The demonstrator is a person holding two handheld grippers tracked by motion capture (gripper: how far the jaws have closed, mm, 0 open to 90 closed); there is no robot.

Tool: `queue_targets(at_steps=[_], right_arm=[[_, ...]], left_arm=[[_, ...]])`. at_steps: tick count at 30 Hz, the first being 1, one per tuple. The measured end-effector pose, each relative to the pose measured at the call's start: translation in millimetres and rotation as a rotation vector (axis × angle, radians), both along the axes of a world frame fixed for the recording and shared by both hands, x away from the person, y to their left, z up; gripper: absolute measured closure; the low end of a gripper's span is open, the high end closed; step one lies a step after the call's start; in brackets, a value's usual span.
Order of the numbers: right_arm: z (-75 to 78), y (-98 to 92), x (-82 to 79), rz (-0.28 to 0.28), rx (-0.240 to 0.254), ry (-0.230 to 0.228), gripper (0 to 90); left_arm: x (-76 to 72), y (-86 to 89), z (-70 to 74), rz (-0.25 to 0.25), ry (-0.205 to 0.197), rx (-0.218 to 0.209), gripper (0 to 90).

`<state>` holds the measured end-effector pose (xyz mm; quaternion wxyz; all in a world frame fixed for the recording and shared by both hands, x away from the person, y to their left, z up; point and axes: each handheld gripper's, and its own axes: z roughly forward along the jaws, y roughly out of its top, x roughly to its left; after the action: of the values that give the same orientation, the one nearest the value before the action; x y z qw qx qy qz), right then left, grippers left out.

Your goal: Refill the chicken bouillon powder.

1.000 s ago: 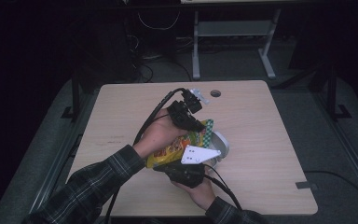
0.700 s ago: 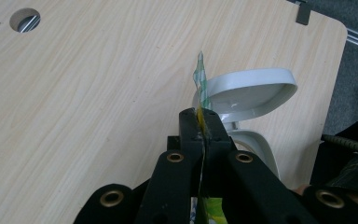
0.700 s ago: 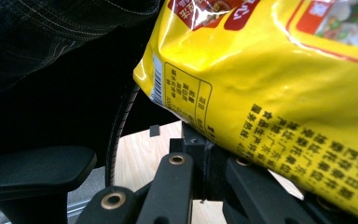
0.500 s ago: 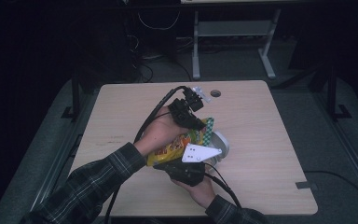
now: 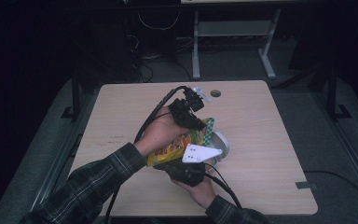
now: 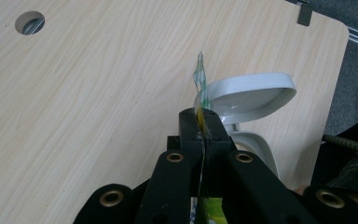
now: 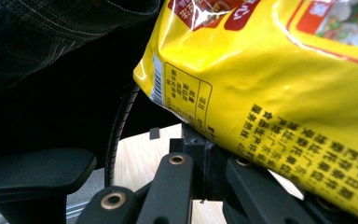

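We hold the yellow snack bag (image 5: 177, 147) up off the table (image 5: 270, 140), above the white bowl (image 5: 220, 142), with one gripper at each end. Our left gripper (image 6: 204, 127) is clenched on the bag's green-edged top seal, the thin film pinched flat between its closed jaws, and the bowl sits just below and beyond it. Our right gripper (image 5: 186, 171) takes the lower end; its jaws look closed on the bag's bottom edge, though the bag itself covers the tips, so we judge that grip rather than see it. To do this step well, we keep the opening directly over the bowl, raise the bottom end gently so the contents slide toward the seal, and pull the two ends apart evenly, without twisting, so nothing spills on the table
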<state>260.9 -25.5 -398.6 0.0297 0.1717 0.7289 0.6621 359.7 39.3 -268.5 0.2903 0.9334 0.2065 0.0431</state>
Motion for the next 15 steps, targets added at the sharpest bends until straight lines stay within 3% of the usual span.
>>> queue_targets(at_steps=[15], right_arm=[[-0.2, 0.6, -0.9, -0.001, 0.001, 0.001, 90.0]], left_arm=[[-0.7, 0.6, -0.5, 0.002, 0.003, -0.004, 89.9]])
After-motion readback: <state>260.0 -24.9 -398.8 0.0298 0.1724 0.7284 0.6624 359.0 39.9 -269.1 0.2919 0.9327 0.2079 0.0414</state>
